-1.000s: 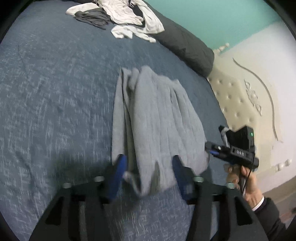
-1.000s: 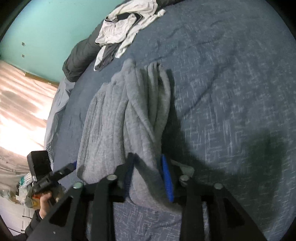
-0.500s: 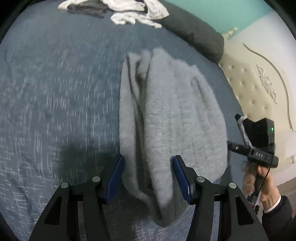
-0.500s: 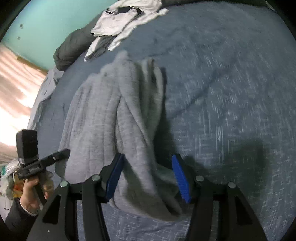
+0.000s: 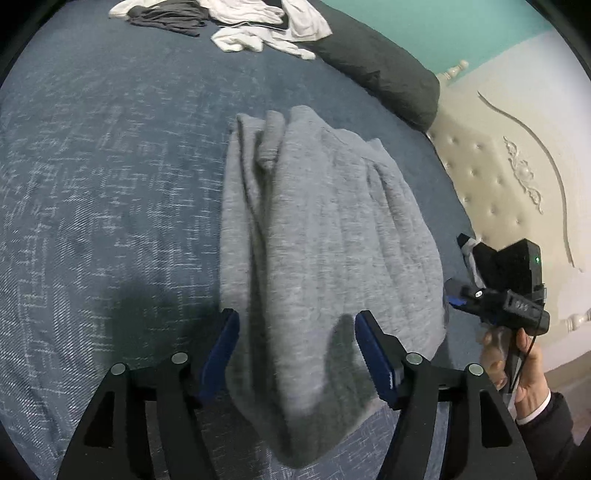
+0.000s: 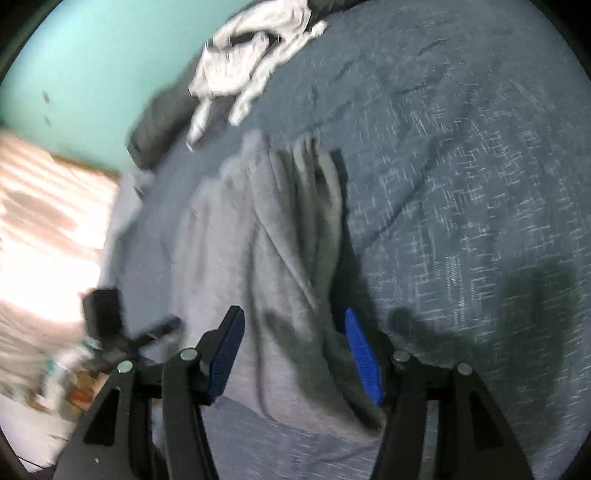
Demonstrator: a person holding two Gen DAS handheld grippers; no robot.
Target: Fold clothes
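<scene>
Blue bed (image 5: 92, 184) is carrying a grey top (image 5: 325, 240) lying roughly folded; both tools (image 5: 295, 354) (image 6: 291, 350) are hovering wide, gripping nothing, and a white pile (image 5: 266, 33) is waiting.

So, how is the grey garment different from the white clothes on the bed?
The grey garment lies near the grippers, folded into a long bundle; the white clothes lie far away by the dark pillow, loose in a crumpled heap. The grey garment is alone; a dark piece lies with the white clothes. Both rest on the blue bedcover.
</scene>
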